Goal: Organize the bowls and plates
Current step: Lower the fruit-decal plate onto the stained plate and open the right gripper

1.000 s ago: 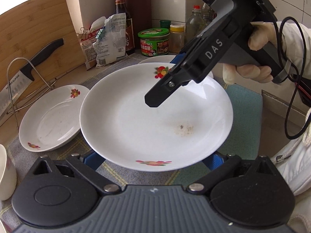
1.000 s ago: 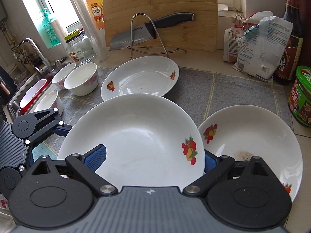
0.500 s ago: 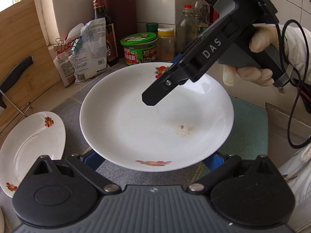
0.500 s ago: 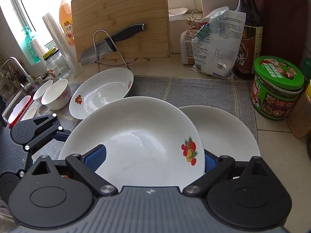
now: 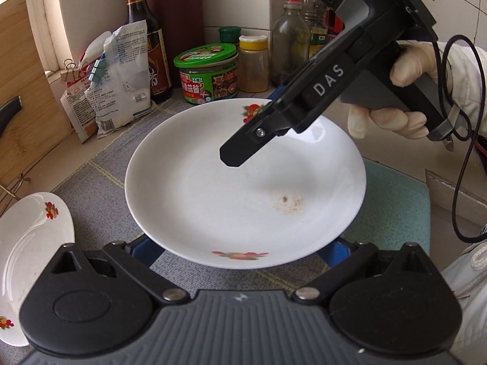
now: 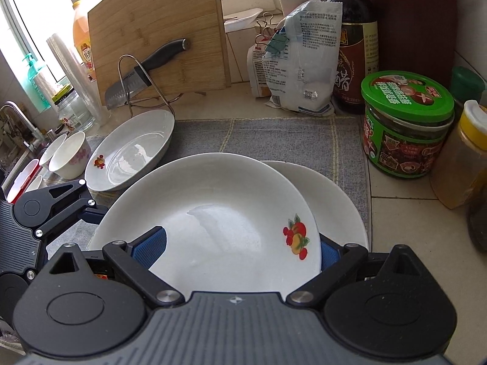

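In the left wrist view the left hand-held gripper (image 5: 240,248) pinches the near rim of a stained plate (image 5: 243,182), which is best kept level and low over the grey mat (image 5: 100,182), since jars (image 5: 207,73) crowd the counter's back edge. In the right wrist view the right hand-held gripper (image 6: 242,248) pinches a fruit-print plate (image 6: 213,213) just above the plate below (image 6: 338,206); it should be lowered squarely onto it, with open mat toward the back and little room on the counter's right side.

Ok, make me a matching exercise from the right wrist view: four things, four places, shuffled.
Things:
1. knife
2. green-lidded jar
3. fruit-print plate
4. small bowls

Places:
A. between the right gripper fingers
B. far left, near the faucet
C. on the wire rack, against the cutting board
D. on the tiles, beside the dark bottle

Pairs: 1-C, 2-D, 3-A, 4-B
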### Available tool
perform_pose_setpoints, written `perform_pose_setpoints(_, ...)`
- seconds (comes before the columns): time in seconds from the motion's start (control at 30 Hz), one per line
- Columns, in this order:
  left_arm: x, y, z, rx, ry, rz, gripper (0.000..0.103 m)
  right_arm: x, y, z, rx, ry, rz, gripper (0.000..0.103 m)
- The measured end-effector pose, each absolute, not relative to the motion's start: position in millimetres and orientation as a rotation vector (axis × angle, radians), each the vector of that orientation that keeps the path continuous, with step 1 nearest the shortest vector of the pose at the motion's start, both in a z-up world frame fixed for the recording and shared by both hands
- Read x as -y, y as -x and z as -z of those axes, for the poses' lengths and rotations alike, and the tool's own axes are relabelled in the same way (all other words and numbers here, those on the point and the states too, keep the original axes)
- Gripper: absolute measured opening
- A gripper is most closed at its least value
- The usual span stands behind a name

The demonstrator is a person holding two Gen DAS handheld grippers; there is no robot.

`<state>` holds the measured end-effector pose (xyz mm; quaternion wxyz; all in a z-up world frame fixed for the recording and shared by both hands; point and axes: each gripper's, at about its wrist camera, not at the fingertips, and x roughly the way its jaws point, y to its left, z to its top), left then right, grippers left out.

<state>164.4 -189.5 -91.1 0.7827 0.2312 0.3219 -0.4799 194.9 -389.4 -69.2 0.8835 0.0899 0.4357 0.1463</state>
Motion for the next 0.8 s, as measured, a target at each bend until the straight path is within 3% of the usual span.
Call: perform_pose_setpoints(0.8,209,-176,98,-0.736,-0.536,1.035,0.102,407,-203,85,-0.931,-0.223,-0.288,0.1)
